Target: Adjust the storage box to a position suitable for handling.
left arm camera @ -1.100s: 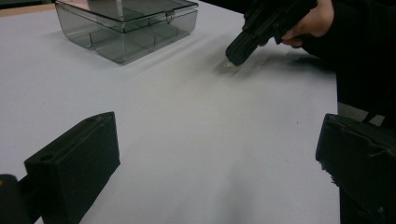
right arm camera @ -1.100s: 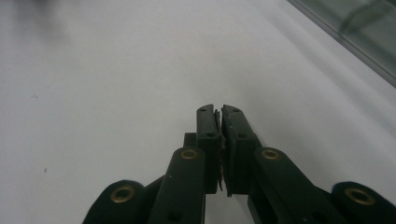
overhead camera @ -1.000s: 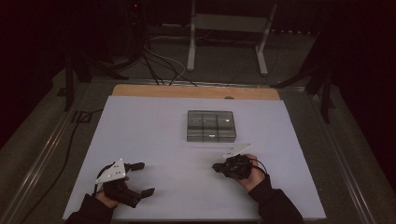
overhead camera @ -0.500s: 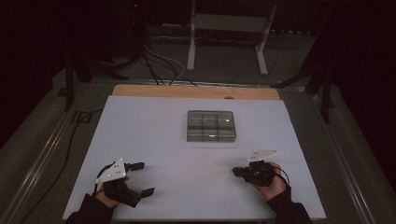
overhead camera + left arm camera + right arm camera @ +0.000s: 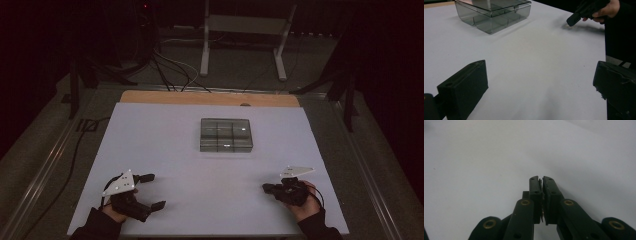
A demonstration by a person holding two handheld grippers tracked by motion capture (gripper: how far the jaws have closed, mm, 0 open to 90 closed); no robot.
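left gripper [image 5: 151, 191] agape, right gripper [image 5: 541, 179] closed

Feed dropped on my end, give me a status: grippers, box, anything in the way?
Left gripper open, near table edge. Right gripper shut, nothing visible between jaws. Clear compartment box mid-table, lid closed, untouched. White table between grippers and box unobstructed.

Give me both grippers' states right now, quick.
Left gripper: open, fingers spread wide over the white table, holding nothing.
Right gripper: closed, fingers pressed together, nothing visibly held.
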